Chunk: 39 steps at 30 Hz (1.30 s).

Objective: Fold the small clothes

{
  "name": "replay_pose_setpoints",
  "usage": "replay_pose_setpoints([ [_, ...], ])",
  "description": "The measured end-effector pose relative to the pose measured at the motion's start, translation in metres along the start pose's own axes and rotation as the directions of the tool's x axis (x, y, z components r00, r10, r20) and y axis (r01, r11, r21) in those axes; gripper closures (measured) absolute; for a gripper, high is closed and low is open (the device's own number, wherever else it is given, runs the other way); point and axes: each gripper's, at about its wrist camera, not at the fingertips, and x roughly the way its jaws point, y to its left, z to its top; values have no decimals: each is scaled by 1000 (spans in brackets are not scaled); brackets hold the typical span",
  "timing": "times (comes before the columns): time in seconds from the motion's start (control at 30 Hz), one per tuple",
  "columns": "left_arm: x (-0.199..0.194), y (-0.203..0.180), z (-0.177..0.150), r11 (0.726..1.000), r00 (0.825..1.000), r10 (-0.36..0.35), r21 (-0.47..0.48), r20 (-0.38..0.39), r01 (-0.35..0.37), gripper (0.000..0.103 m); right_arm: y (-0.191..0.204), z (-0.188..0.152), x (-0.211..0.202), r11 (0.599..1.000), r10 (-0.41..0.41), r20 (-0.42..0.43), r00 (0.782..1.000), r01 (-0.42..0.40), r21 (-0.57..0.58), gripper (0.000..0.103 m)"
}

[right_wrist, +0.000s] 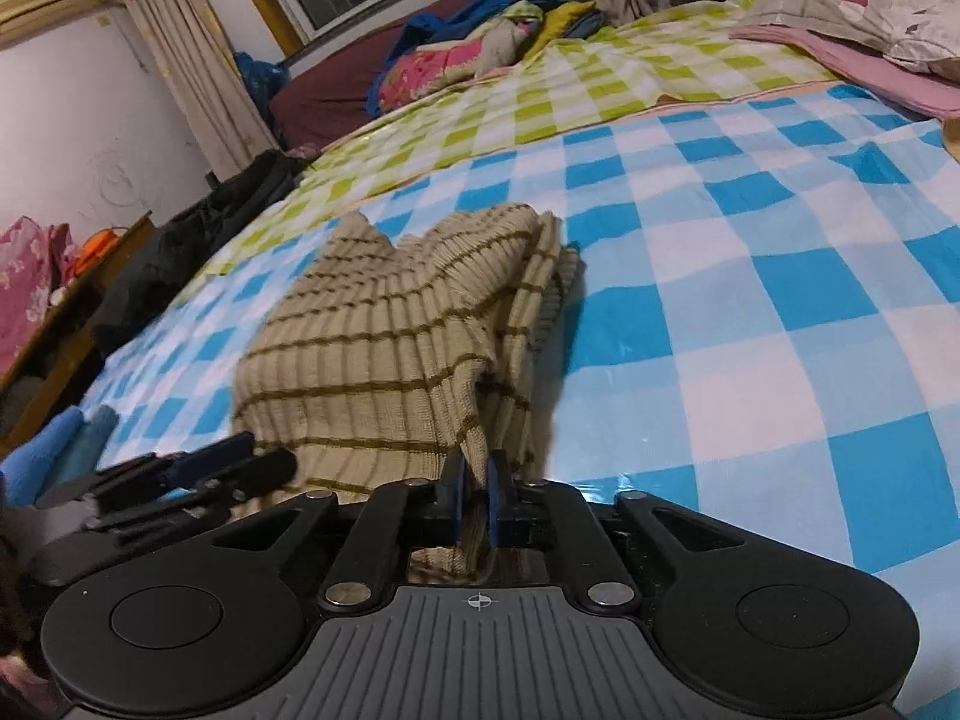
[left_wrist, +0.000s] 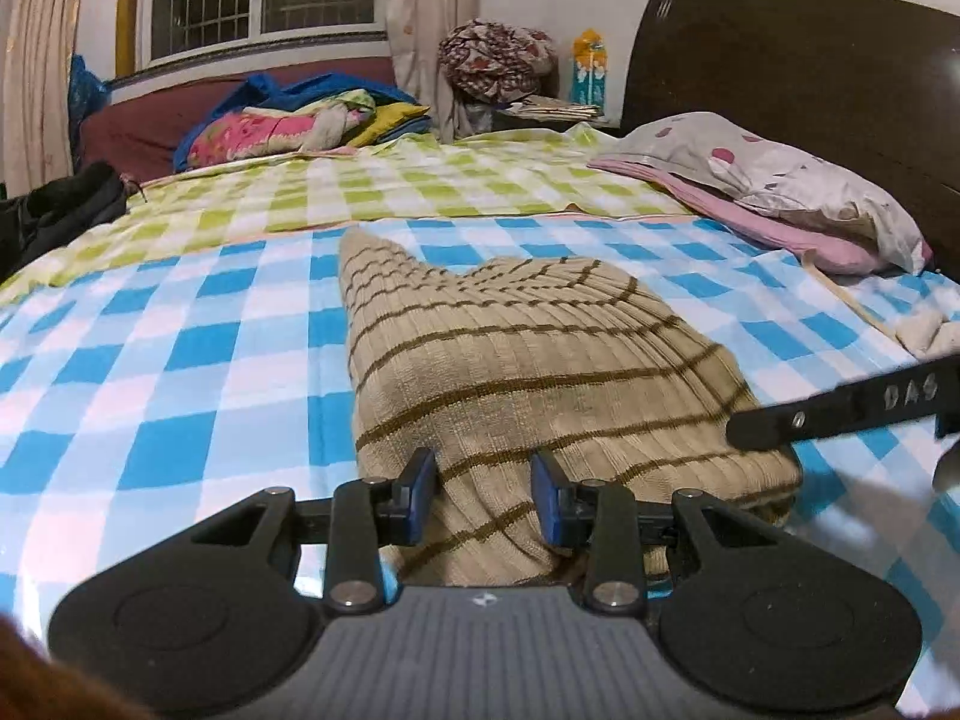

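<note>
A beige ribbed knit garment with thin brown stripes (left_wrist: 540,360) lies bunched and partly folded on the blue-checked sheet (left_wrist: 180,360). My left gripper (left_wrist: 483,480) holds its near edge, a thick fold of knit filling the gap between the blue pads. In the right wrist view the same garment (right_wrist: 390,330) runs away from the camera, and my right gripper (right_wrist: 477,480) is shut on a thin upright fold of its near right edge. The left gripper (right_wrist: 198,468) shows at the garment's near left corner. One black finger of the right gripper (left_wrist: 810,414) rests on the garment's right side.
A grey spotted pillow on a pink one (left_wrist: 780,180) lies at the dark headboard (left_wrist: 810,60) on the right. A pile of coloured bedding (left_wrist: 300,120) sits beyond the green-checked sheet (left_wrist: 420,180). A dark bag (right_wrist: 198,240) lies at the bed's left edge.
</note>
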Motion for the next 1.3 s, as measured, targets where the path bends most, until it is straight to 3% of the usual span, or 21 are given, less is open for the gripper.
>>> replay_pose_setpoints([
  [0.1,-4,3,5,1000,1000,-11,-2,10,11,63,4,14,-13,1000,16,50,999,-16,0,86],
  [0.2,-6,4,11,1000,1000,-8,4,27,8,63,5,33,-12,1000,5,108,994,-6,11,73],
  [0.27,-7,6,15,1000,999,-8,-1,41,8,63,6,49,2,1000,-18,126,992,15,24,66],
  [0.43,-1,12,23,1000,999,4,-20,52,-3,63,-2,74,58,992,-102,106,989,93,88,61],
  [0.5,3,12,23,1000,999,10,-13,52,-9,63,-7,76,72,989,-76,89,993,64,132,65],
  [0.57,4,10,22,1000,998,14,1,55,-14,63,-8,74,71,988,-58,100,993,43,149,89],
  [0.63,3,10,21,1000,998,11,12,61,-12,63,-8,70,61,990,-50,122,991,32,138,94],
  [0.7,2,10,19,1000,998,6,18,69,-7,63,-6,63,44,993,-55,164,985,36,115,94],
  [0.87,5,8,15,999,998,14,39,66,-16,62,-16,44,28,983,-73,252,965,26,184,99],
  [1.0,0,7,17,999,997,8,52,72,-12,61,-28,36,43,972,-99,204,974,51,229,100],
  [1.13,-5,15,26,1000,992,1,0,128,-1,53,-34,42,37,969,-85,229,970,27,247,100],
  [1.23,16,19,34,999,997,5,-47,79,-1,52,-32,44,46,971,-113,193,975,67,229,100],
  [1.3,31,18,35,1000,999,15,-28,37,-14,45,-32,39,48,972,-125,179,976,84,220,101],
])
